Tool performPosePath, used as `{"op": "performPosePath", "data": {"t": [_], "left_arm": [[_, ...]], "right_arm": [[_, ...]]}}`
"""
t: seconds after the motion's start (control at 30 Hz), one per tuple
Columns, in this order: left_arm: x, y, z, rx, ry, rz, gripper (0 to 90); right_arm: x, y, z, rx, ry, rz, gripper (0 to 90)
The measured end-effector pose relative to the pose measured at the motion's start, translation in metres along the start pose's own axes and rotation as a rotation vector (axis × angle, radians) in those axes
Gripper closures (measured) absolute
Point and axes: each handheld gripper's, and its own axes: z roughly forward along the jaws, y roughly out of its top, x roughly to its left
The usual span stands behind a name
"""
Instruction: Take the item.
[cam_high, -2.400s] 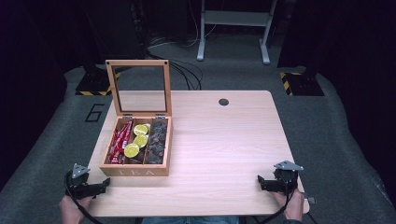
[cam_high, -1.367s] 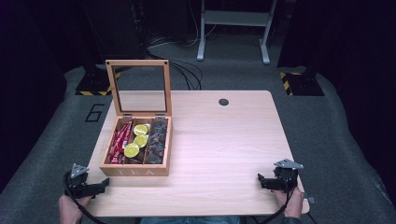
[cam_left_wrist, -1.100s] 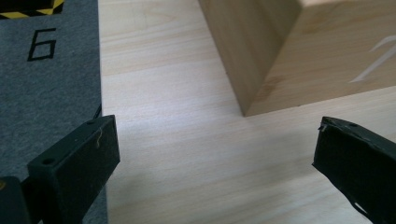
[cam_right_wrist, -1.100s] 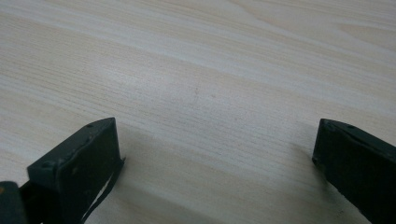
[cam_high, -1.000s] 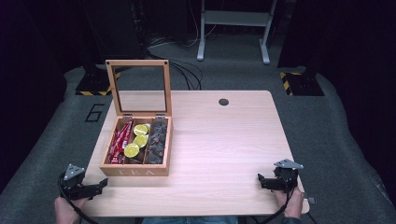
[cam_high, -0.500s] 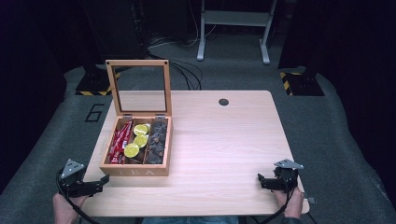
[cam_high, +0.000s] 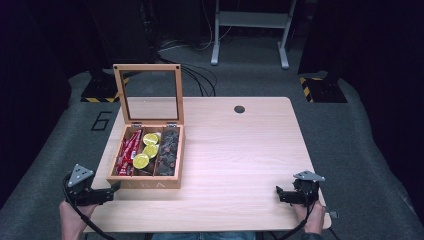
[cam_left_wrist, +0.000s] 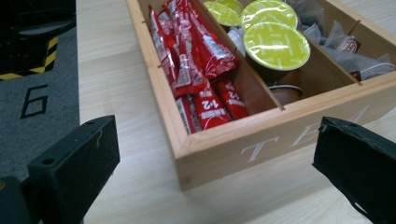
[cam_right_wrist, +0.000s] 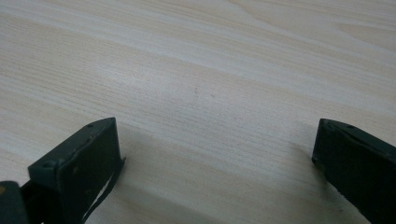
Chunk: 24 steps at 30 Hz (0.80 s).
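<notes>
- Dark room all round, grey carpet floor (cam_high: 50, 165) with a painted 6 and yellow-black striped tape, metal stand legs at the back. From the high view, a pale wood-grain table (cam_high: 240, 150) with rounded corners and a small round cable hole.
- Same view: a square wooden tea box (cam_high: 148, 154) sits on the table's left half, its glass-paned lid standing upright on hinges at the far side. Inside are three long compartments: glossy red sachets (cam_high: 129, 150) on the left, round yellow-green foil-topped pods (cam_high: 146, 149) in the middle, dark tea bags (cam_high: 168, 148) on the right.
- Still the high view: the left gripper (cam_high: 113, 189) is held at the near left table edge, just beside the box's near left corner, tips pointing at it. The right gripper (cam_high: 279, 192) is near the near right corner, well apart from the box.
- Left gripper view: both blocky matte black jaws are spread wide with nothing between them; the left gripper (cam_left_wrist: 215, 158) faces the box's front wall (cam_left_wrist: 280, 140), which has white "TEA" lettering. The box corner is close in front, not touching as far as I can tell. Crinkly red sachets (cam_left_wrist: 196, 70) lie stacked lengthwise, flat pods (cam_left_wrist: 276, 45) next door, translucent tea bags (cam_left_wrist: 345, 46) beyond.
- Right gripper view: the right gripper (cam_right_wrist: 215, 158) is spread wide too, empty, low over bare table (cam_right_wrist: 196, 74) with fine straight grain.
</notes>
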Motion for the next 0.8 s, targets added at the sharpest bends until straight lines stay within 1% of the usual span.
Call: {"op": "performPosePath", "data": {"t": [0.27,0.5,0.8], "left_arm": [[-0.008,0.011,0.009,0.007,-0.022,0.034,0.3],[-0.015,0.019,0.019,0.001,-0.038,0.052,0.3],[-0.023,0.030,0.029,0.009,-0.067,0.079,0.4]], "right_arm": [[0.000,0.000,0.000,-0.001,0.000,0.000,0.4],[0.000,0.000,0.000,-0.001,0.000,0.000,0.4],[0.000,0.000,0.000,-0.002,0.001,0.000,0.5]]}}
